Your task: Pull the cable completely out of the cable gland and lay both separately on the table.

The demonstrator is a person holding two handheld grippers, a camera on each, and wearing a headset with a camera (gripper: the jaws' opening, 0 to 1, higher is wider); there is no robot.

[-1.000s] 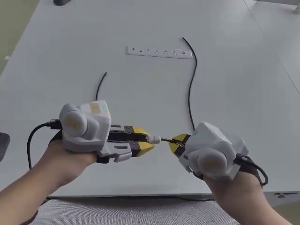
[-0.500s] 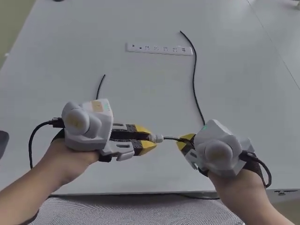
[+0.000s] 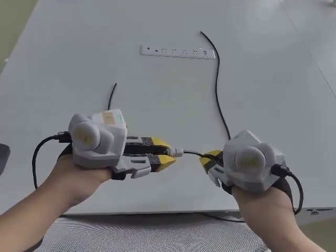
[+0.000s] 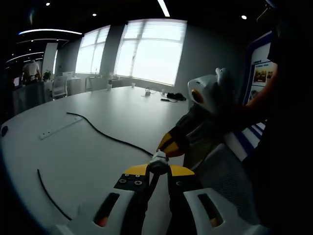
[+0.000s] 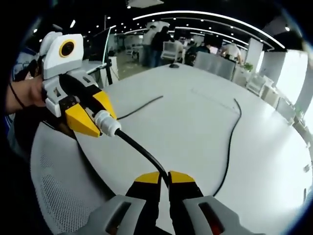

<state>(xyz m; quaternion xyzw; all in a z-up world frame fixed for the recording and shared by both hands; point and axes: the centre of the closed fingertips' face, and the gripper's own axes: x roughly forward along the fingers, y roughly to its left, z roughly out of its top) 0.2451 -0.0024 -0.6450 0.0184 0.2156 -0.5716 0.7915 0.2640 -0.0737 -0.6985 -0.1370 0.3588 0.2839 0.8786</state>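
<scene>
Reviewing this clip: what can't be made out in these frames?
- All views: cable length inside the cable gland, hidden by the gland's body.
- Head view: cable past the right gripper, covered by its housing.
- Head view: power strip sockets, too small.

A large white table with a smooth matte top point(image 3: 63, 63) carries everything here, and its surface is mostly bare. A flat white plastic power strip with a row of sockets point(image 3: 177, 51) lies on the far part of it, parallel to the front edge. A long black cable point(image 3: 217, 89) begins just beside the right end of this strip and runs in a soft curve toward the front edge, where it leaves the surface. A short thin black piece of cable point(image 3: 112, 96) lies to the left, well apart from both. At the far end a few small dark objects point(image 4: 171, 97) rest, too small to tell.
</scene>
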